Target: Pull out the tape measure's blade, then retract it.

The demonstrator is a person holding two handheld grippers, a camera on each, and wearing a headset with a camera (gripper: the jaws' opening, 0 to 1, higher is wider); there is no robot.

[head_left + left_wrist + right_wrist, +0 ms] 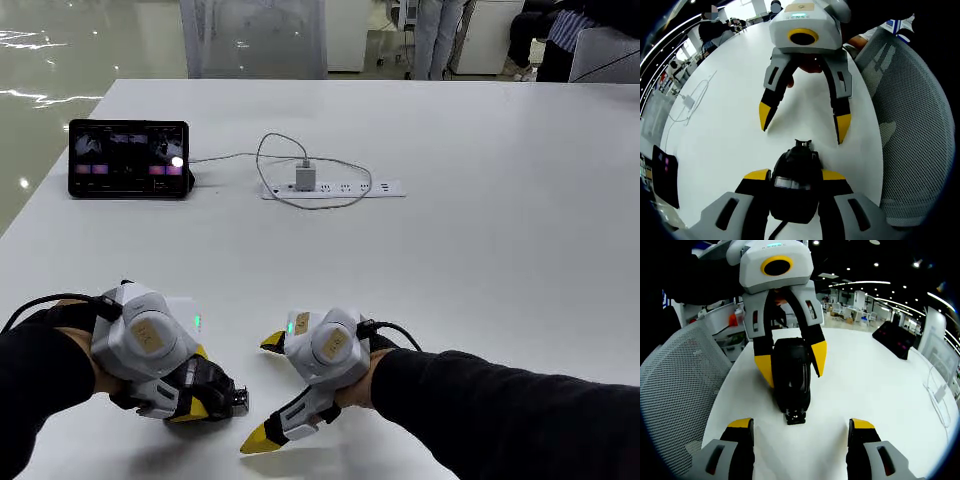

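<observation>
left gripper (795, 176) jaws clamped on tape measure (795, 200); right gripper (264, 390) jaws spread wide, facing left one.

Table (480, 250): tablet (128, 158), power strip (335, 188), tape measure (790, 377)

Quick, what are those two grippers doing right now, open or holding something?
Left gripper: closed on the black tape measure.
Right gripper: open, holding nothing, pointed at the tape measure.

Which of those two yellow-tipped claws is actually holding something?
The left gripper, on the left in the head view: its jaws are clamped on the black tape measure. The right gripper faces it with jaws spread apart and nothing between them.
</observation>
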